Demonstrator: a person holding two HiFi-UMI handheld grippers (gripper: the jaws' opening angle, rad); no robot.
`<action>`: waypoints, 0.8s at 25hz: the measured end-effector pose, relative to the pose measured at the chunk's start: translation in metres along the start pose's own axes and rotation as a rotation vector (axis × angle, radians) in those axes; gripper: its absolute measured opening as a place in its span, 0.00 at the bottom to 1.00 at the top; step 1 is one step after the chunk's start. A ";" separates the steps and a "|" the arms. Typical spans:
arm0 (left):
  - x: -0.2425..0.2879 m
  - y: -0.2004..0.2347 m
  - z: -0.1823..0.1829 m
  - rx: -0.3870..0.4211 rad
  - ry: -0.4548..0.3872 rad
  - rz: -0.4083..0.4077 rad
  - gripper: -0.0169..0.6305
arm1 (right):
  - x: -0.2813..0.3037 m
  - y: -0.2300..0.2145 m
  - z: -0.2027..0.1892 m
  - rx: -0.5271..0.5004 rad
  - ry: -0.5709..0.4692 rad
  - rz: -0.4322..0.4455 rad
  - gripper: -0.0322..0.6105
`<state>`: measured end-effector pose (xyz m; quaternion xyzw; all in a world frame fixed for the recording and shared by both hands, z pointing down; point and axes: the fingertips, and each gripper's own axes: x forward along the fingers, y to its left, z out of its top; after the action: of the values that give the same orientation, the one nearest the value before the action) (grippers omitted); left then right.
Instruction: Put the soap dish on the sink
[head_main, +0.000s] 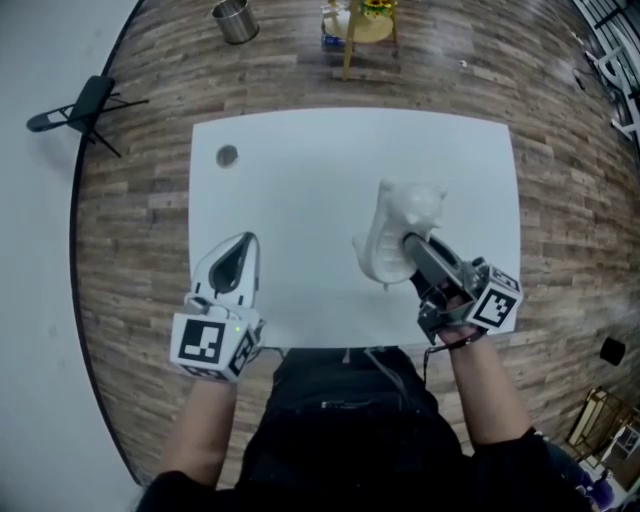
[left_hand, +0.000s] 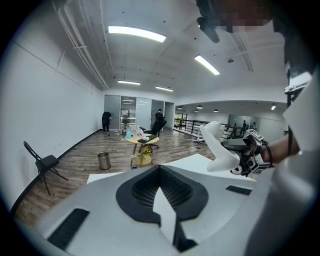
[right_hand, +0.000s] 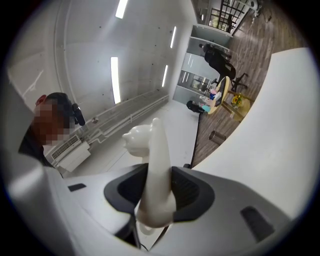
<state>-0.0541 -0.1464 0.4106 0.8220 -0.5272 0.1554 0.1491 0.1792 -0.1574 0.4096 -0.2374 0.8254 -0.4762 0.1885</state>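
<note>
Carrying step: my right tool (head_main: 412, 248) is clamping the glossy white animal-shaped soap dish (head_main: 395, 222), right of centre.
My left tool (head_main: 243, 245) is idling closed and empty; no sink is showing, so I judge the next move is calling for locating one.

**White soap dish held up over the table**

The glossy white, ceramic-looking soap dish (head_main: 388, 240) was a long, shallow, curved piece with a small moulded animal-like figure at one end. It was clamped between the jaws of the right gripper (head_main: 412, 248), which pressed on its two broad faces near the plain end. The dish stood on edge between them. Its figure end pointed away from the gripper and, in the left gripper view, rose higher than the gripped end. It hung over the right half of the white rectangular table top (head_main: 300, 200) and appeared clear of that surface.
</note>
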 end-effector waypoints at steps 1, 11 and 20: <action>0.000 0.000 -0.001 -0.002 0.001 0.000 0.01 | 0.000 -0.001 0.000 -0.003 0.003 -0.002 0.27; 0.006 -0.007 -0.007 0.001 0.020 -0.001 0.01 | -0.007 -0.022 -0.006 -0.056 0.064 -0.040 0.27; 0.013 -0.019 -0.020 -0.007 0.048 -0.019 0.01 | -0.013 -0.036 -0.013 -0.052 0.079 -0.064 0.27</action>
<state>-0.0337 -0.1416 0.4325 0.8225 -0.5163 0.1718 0.1658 0.1904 -0.1558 0.4483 -0.2494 0.8363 -0.4694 0.1341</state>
